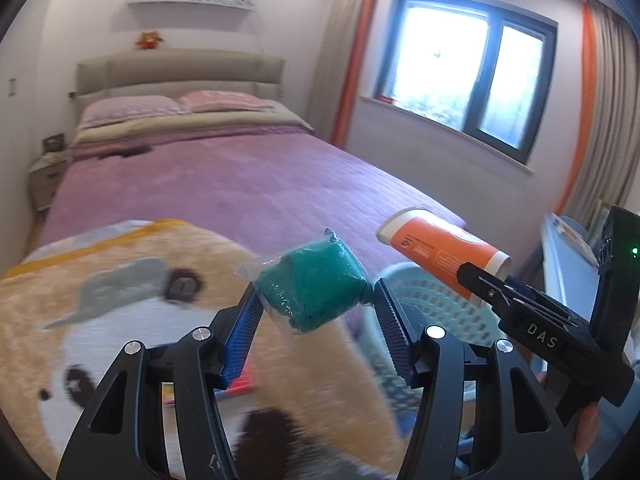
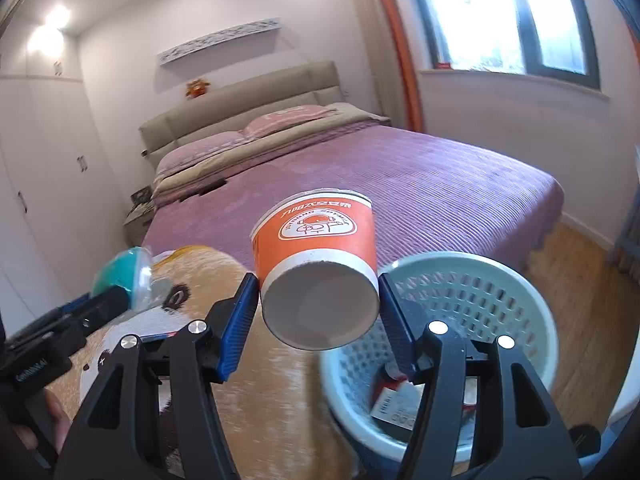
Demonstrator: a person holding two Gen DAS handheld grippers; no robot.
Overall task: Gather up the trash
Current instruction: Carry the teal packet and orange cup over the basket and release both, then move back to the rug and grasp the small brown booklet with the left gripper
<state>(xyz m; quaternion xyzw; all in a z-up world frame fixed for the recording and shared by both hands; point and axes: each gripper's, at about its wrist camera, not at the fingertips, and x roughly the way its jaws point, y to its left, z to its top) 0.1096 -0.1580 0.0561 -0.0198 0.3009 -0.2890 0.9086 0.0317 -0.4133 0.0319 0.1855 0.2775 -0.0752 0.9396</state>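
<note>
My left gripper (image 1: 316,300) is shut on a green packet in clear plastic wrap (image 1: 314,286), held in the air above a plush blanket. My right gripper (image 2: 318,300) is shut on an orange and white paper cup (image 2: 316,256), held upside down with its base toward the camera. The cup also shows in the left wrist view (image 1: 440,252), to the right of the packet. A pale green mesh basket (image 2: 532,308) stands on the floor below and to the right of the cup, with some items inside. It also shows in the left wrist view (image 1: 436,304) behind the left gripper.
A bed with a purple cover (image 1: 240,184) fills the middle of the room, pillows at its head. A tan plush animal blanket (image 1: 120,320) lies at its foot. A window (image 1: 472,76) with orange-edged curtains is on the right. A nightstand (image 1: 46,178) stands left of the bed.
</note>
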